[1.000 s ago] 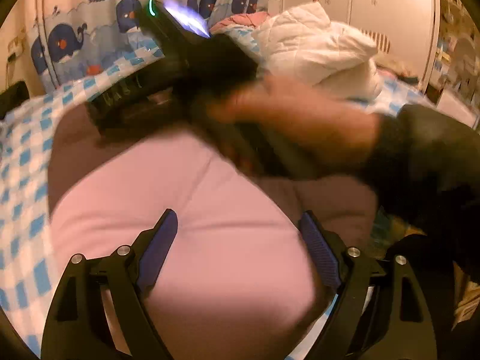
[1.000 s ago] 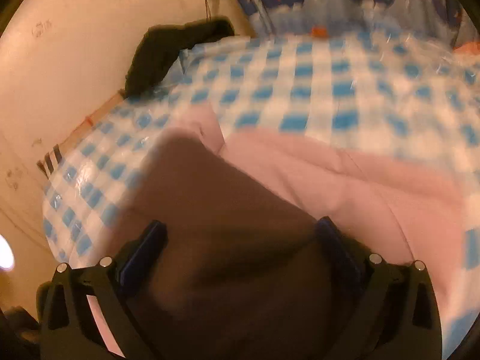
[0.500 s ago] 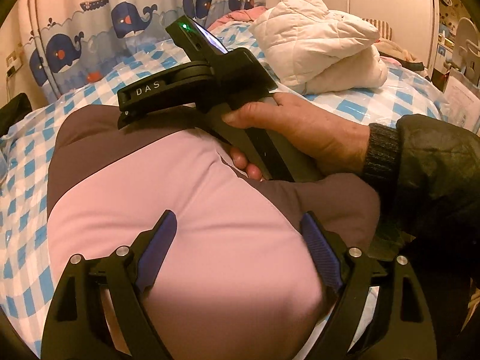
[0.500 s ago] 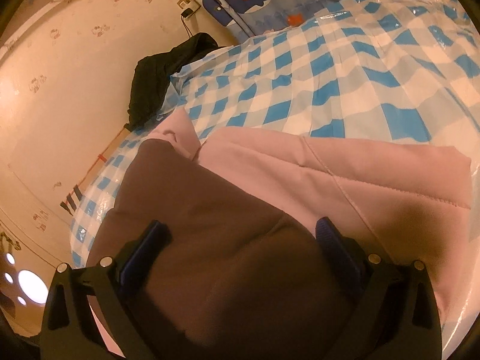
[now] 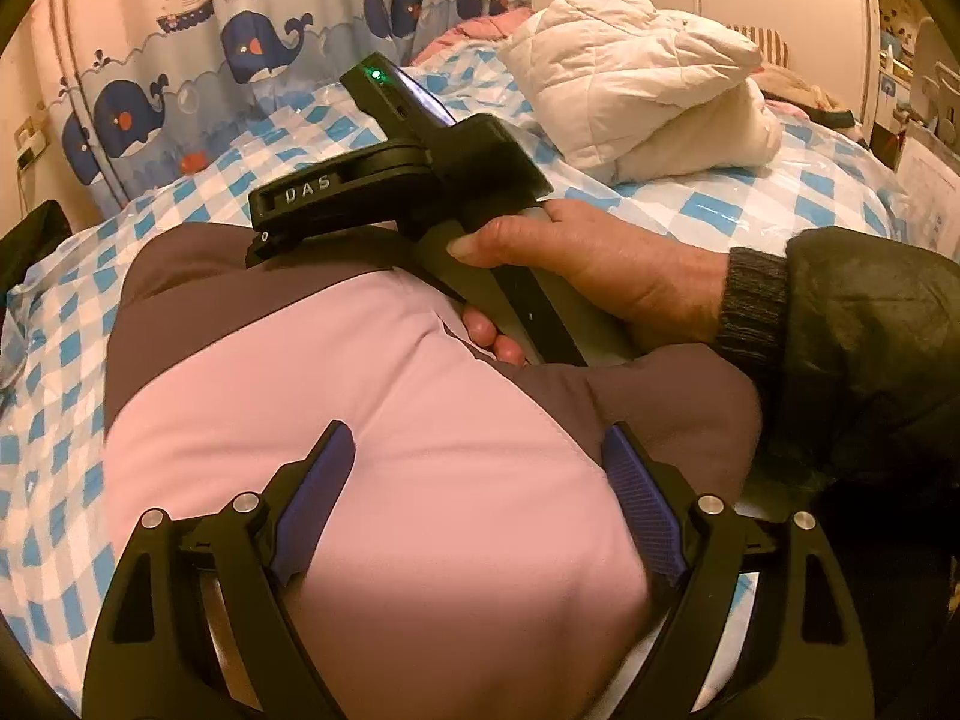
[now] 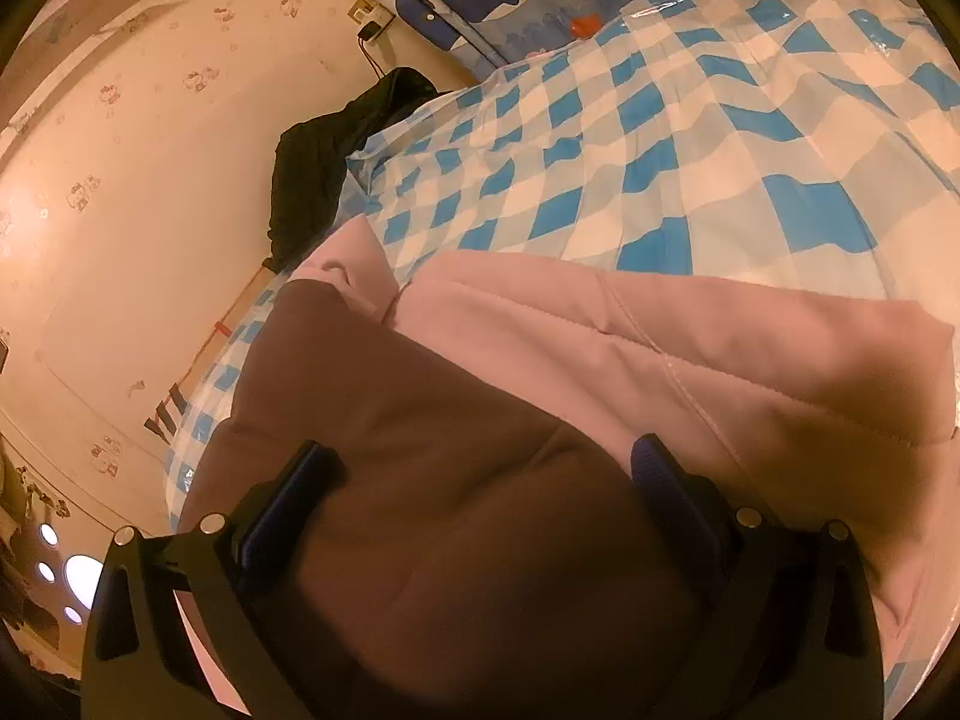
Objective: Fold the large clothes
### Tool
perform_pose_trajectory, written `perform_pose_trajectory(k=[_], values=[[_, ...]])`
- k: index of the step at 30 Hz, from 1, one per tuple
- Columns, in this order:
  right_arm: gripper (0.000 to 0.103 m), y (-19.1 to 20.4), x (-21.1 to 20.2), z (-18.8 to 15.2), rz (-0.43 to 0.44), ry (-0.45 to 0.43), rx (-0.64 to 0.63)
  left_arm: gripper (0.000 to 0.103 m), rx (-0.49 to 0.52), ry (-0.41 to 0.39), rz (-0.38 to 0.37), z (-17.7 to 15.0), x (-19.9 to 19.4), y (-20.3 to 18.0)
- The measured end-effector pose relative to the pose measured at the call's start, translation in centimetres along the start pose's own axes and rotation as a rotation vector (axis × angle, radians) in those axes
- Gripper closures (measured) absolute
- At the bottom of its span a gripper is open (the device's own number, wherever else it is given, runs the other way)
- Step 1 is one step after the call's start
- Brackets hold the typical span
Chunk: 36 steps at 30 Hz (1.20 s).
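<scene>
Left wrist view showed my left gripper [image 5: 474, 504] with jaws spread wide, straddling the pink-and-brown padded garment [image 5: 384, 420]; cloth bulged between them, but I couldn't tell if the pads pressed on it. Garment lay on the checked bed cover [image 5: 54, 396], toward the bed's near edge, bulk folded into a thick stack. Right gripper [image 6: 480, 504] sat over the brown panel toward the bed's left edge by the wall, jaws also wide, brown fabric filling the gap, grip unclear. A hand [image 5: 594, 276] in a dark sleeve held that right unit, seen across the garment.

Risks, as I judged them: puffy filling could spring back and undo the fold if either side let go unevenly; the plastic-looking cover seemed slick, so the stack could slide toward the bed edge; jaws might catch only the top layer and drag it off the layers under it.

Hidden: the garment's near hem sat under both grippers; sleeves and collar weren't identifiable; fingertips were partly buried in cloth. White quilted jacket [image 5: 642, 84] at the far side, dark clothing [image 6: 336, 156] at the wall corner, both untouched.
</scene>
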State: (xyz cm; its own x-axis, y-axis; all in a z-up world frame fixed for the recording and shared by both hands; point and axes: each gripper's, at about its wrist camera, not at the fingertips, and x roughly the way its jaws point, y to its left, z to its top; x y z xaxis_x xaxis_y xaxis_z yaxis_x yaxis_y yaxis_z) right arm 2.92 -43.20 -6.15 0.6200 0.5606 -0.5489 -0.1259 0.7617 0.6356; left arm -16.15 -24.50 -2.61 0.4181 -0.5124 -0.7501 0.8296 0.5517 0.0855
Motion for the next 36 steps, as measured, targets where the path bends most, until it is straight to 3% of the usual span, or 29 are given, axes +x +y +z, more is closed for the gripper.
perform_pose_trajectory(k=[2,4,6,8,10,12,14,15,16,17,19,22,25,28,29,30,31,33,36], values=[[0.008,-0.1,0.0,0.1,0.0,0.006,0.012,0.023,-0.042,-0.018,-0.037,0.7,-2.4,1.0],[0.008,0.3,0.2,0.4,-0.022,0.03,0.008,0.023,-0.105,-0.089,0.01,1.3,-5.1,3.1],[0.008,1.1,0.3,1.0,-0.057,0.081,-0.004,0.023,-0.186,-0.064,0.001,1.3,-4.5,5.3],[0.007,2.6,-1.1,1.6,-0.16,0.106,-0.031,0.019,-0.184,0.037,0.004,0.3,-1.2,6.1],[0.007,5.9,-5.4,1.2,-0.234,0.008,-0.114,0.017,-0.13,0.03,0.081,-0.8,-0.2,5.2],[0.007,9.0,-8.0,-0.2,-0.342,-0.042,-0.258,0.017,-0.143,0.011,0.085,-1.0,-0.6,5.0],[0.007,10.7,-8.0,-1.7,-0.459,-0.009,-0.372,0.016,-0.146,0.006,0.091,-1.0,-0.5,4.9],[0.007,10.3,-6.7,-2.5,-0.537,0.038,-0.398,0.016,-0.145,0.007,0.093,-0.9,-0.3,4.8],[0.007,9.1,-5.1,-3.1,-0.557,0.092,-0.383,0.016,-0.139,0.008,0.093,-1.0,-0.4,4.9],[0.007,6.4,-3.2,-3.8,-0.495,0.156,-0.297,0.016,-0.132,0.011,0.092,-0.9,-0.2,4.8],[0.005,3.8,-2.9,-3.5,-0.395,0.174,-0.184,0.016,-0.147,0.02,0.081,-0.9,-0.2,5.2],[0.005,4.2,-4.8,-3.1,-0.382,0.176,-0.155,0.016,-0.162,0.026,0.026,-0.4,-1.8,6.2],[0.006,5.9,-8.6,-3.3,-0.37,0.09,-0.135,0.016,-0.221,-0.049,0.056,-1.3,-5.1,8.9],[0.006,6.0,-10.7,-3.8,-0.363,0.075,-0.089,0.016,-0.464,-0.068,0.001,-3.8,-5.7,15.4],[0.006,6.2,-10.8,-3.9,-0.371,0.08,-0.089,0.016,-0.619,-0.07,-0.07,-5.6,-4.9,18.9],[0.006,6.3,-10.4,-4.1,-0.396,0.1,-0.097,0.016,-0.708,-0.07,-0.117,-6.7,-4.3,20.7],[0.006,6.3,-9.8,-4.4,-0.418,0.124,-0.099,0.016,-0.85,-0.057,-0.221,-8.6,-2.5,23.1],[0.006,6.5,-8.8,-4.6,-0.476,0.139,-0.126,0.014,-0.962,-0.032,-0.362,-10.5,0.0,24.3],[0.006,7.4,-9.4,-5.6,-0.582,0.109,-0.193,0.013,-1.01,-0.065,-0.496,-11.0,1.8,24.1]])
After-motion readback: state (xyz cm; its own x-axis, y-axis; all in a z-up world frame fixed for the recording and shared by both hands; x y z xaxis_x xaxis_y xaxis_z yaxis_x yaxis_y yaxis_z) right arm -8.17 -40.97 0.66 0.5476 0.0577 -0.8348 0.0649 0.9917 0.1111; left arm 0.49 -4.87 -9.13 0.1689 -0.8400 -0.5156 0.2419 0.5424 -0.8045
